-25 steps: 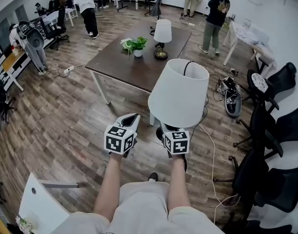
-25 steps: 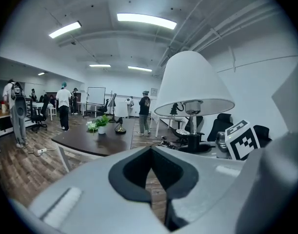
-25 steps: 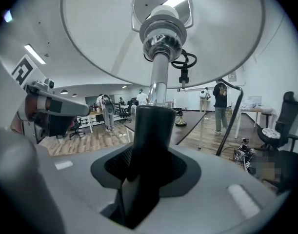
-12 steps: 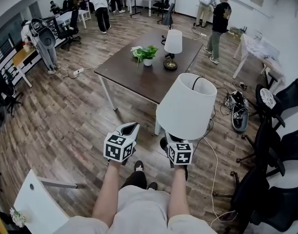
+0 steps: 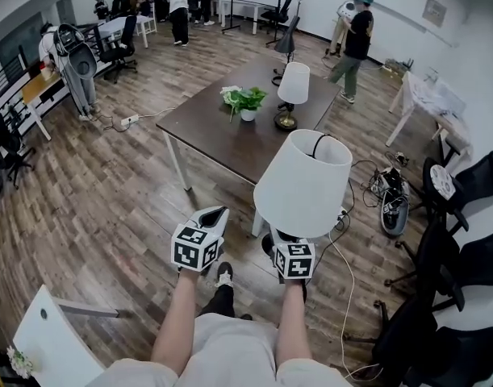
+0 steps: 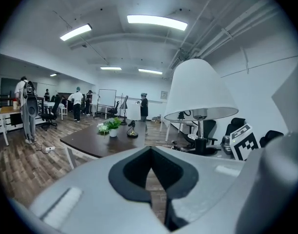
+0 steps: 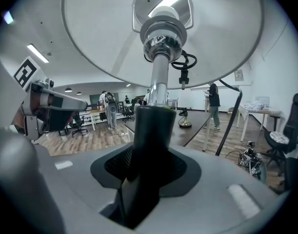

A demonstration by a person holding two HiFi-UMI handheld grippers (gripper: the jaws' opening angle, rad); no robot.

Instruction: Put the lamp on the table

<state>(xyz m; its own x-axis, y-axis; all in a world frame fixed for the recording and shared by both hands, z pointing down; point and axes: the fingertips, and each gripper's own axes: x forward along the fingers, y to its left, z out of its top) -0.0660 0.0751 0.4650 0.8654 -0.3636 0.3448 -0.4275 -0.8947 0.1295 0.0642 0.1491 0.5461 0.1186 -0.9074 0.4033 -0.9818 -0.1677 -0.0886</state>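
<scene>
In the head view the lamp is up in the air, upright, its white shade over the wooden floor and short of the near corner of the dark surface; the right gripper sits under the shade, the left gripper just beside it and apart from the lamp; a second lamp and a potted plant already stand at the far part of the surface, well apart from the near corner, which is bare.

In the left gripper view its fingers meet along a closed seam with nothing between them; the lamp shows off to the right, untouched by this gripper.

In the right gripper view the fingers are clamped on the black lower stem; above it a chrome tube rises into the shade, and a dark cord hangs off to the side; the base is not in view.

The lamp looks top-heavy: a wide shade on a thin stiff stem; the shade is probably thin and easy to dent, so the stem is the right place to hold; its smooth round surface may turn or slide in the grip, and the free left gripper could steady it; the cord may snag.
</scene>
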